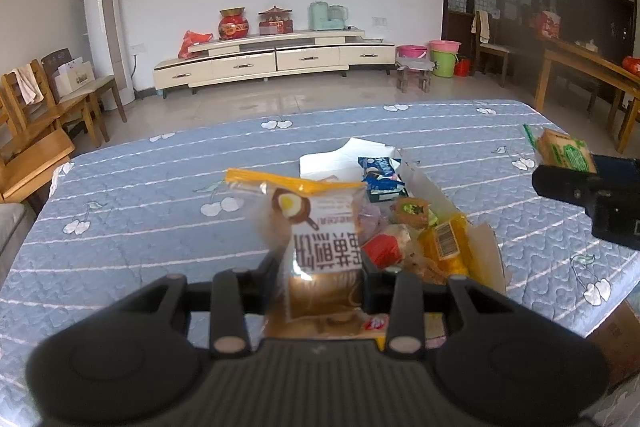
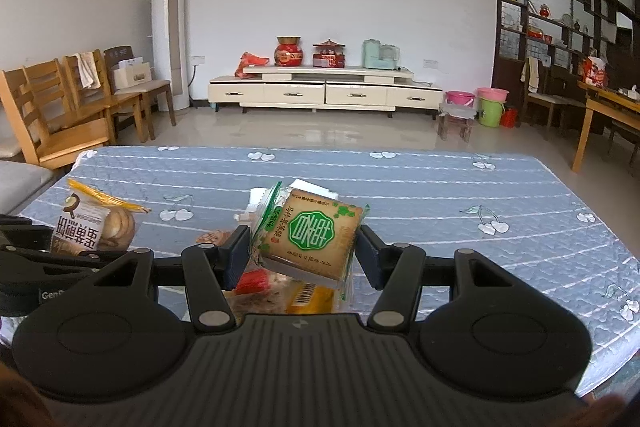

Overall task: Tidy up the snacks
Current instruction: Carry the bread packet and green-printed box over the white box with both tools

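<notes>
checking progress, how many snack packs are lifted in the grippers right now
2. An egg-picture pastry pack is pinched in the left gripper; a green-label cracker pack is in the right gripper. Others lie in the box.

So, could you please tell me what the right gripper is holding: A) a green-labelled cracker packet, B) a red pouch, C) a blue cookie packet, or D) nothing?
A: the right gripper is closed on the green-labelled cracker packet, held tilted above the snack pile.
</notes>
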Tool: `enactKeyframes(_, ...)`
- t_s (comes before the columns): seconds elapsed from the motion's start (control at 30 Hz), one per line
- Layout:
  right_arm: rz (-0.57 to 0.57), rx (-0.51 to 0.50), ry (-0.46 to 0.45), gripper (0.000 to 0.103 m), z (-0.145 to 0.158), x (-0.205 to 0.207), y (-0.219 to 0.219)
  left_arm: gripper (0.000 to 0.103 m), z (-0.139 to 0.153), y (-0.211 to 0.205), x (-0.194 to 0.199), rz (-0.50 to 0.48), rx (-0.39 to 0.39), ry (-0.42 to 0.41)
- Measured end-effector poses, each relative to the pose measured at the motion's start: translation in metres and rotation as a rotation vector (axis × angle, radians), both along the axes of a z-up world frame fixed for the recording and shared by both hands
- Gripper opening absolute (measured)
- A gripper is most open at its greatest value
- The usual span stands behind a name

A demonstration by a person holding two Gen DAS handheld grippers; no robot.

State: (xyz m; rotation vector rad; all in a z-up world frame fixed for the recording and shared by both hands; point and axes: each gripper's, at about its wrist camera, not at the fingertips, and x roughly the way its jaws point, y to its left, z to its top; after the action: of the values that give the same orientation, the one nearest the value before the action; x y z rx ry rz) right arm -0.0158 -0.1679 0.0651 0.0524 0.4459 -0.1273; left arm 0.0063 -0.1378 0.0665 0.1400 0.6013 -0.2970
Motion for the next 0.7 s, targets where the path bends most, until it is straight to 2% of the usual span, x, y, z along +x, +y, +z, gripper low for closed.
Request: enactKeyframes(0.7, 0.023, 0.012, 0.051, 0.07, -0.011, 0.025, 0.022, 0.037, -0.003, -0.028, 0.03, -0.025, 0.015, 0.007)
